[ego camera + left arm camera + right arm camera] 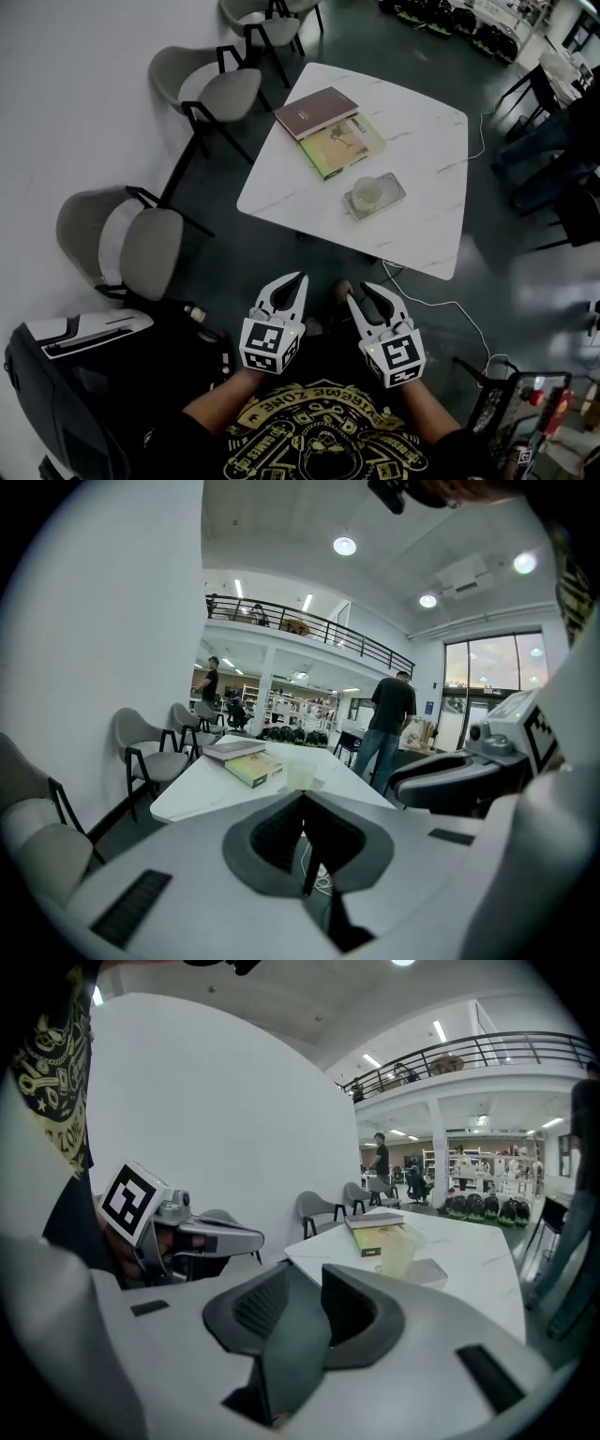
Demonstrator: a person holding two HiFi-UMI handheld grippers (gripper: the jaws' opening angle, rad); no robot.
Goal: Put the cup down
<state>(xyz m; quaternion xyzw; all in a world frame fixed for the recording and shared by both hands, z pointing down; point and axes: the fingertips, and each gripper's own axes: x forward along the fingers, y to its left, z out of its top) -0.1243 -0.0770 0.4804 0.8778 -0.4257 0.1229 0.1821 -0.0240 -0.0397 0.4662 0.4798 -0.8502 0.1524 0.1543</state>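
The cup (367, 191) stands on a tray (397, 187) on the table (422, 141), far from both grippers, and looks light and tippy, so hold its sides softly; the left gripper (292, 279) is closed, the right gripper (361, 292) a little open, both empty.

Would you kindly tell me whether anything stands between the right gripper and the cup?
Nothing visible does. The right gripper is short of the table; the cup stands on a tray near its front edge, with the books beyond.

right tongs (307, 1277): narrowly apart, empty | cup (397, 1253): upright on tray (429, 1274) | table (487, 1246): beyond tongs
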